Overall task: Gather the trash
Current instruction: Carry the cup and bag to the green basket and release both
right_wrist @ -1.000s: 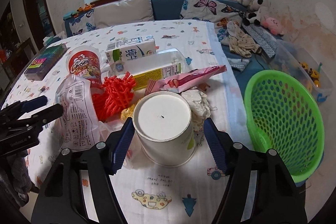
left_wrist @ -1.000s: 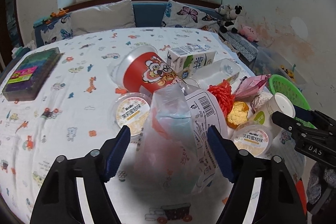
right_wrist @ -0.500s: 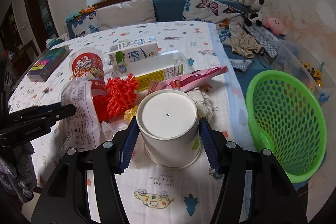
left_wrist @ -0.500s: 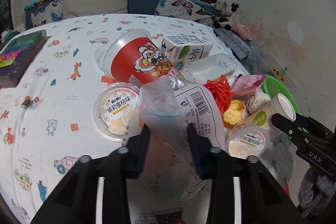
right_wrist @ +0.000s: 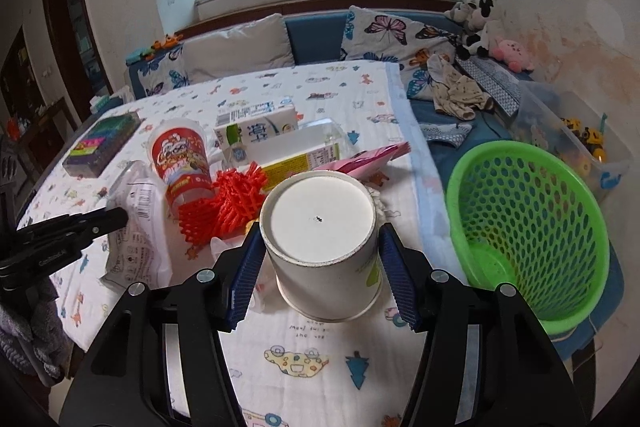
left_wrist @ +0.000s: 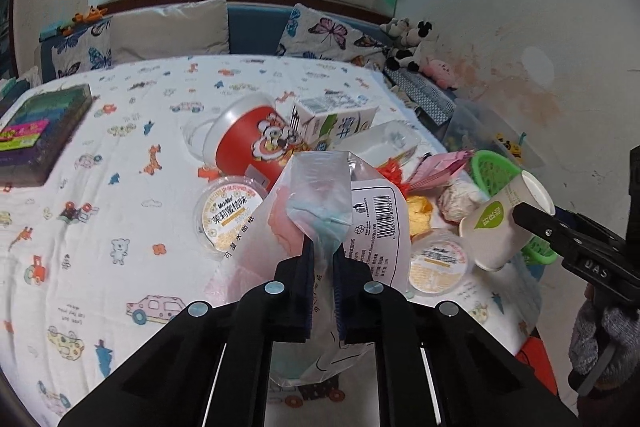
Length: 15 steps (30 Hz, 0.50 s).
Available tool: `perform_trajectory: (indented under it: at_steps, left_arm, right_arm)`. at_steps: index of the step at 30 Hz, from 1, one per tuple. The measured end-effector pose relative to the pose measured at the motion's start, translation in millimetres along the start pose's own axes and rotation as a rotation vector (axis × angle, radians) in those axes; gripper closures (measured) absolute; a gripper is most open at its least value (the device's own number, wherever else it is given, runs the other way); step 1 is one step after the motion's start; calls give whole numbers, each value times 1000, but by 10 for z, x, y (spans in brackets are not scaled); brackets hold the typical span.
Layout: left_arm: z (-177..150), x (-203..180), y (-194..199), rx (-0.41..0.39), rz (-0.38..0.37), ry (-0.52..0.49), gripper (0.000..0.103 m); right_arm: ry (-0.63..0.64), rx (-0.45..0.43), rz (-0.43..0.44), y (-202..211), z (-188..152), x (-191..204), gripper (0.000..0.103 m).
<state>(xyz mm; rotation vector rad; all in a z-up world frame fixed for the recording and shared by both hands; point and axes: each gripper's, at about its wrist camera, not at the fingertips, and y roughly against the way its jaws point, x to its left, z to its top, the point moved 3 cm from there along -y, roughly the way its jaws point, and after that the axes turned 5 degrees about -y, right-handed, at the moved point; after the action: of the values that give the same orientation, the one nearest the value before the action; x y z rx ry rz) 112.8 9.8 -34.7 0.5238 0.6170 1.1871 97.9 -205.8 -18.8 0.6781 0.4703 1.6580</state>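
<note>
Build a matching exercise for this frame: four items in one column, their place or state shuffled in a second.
Items
1. clear plastic bag
2. white paper cup
3. green basket
4. red cartoon cup

States
A. off the cloth's right edge
B. lying on its side in the pile
C. pinched in the left gripper
D. clamped between the right gripper pads

Pairs: 1-C, 2-D, 3-A, 4-B

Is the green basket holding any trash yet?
No: in the right wrist view the green basket shows only its bare perforated wall and bottom, with no trash inside.
</note>
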Motion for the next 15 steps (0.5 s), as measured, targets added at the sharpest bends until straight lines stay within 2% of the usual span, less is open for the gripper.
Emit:
perform_trajectory:
  at_steps: [6,15]
  left_arm:
    - [203,-219,216,-48,-58,-52,95]
    - [652,-857,93,-72,-161,-160,95]
  right_arm:
    - [-30,-36,-48,147,75,-267,45]
    - [-138,-57,-181,193,162,-1129,45]
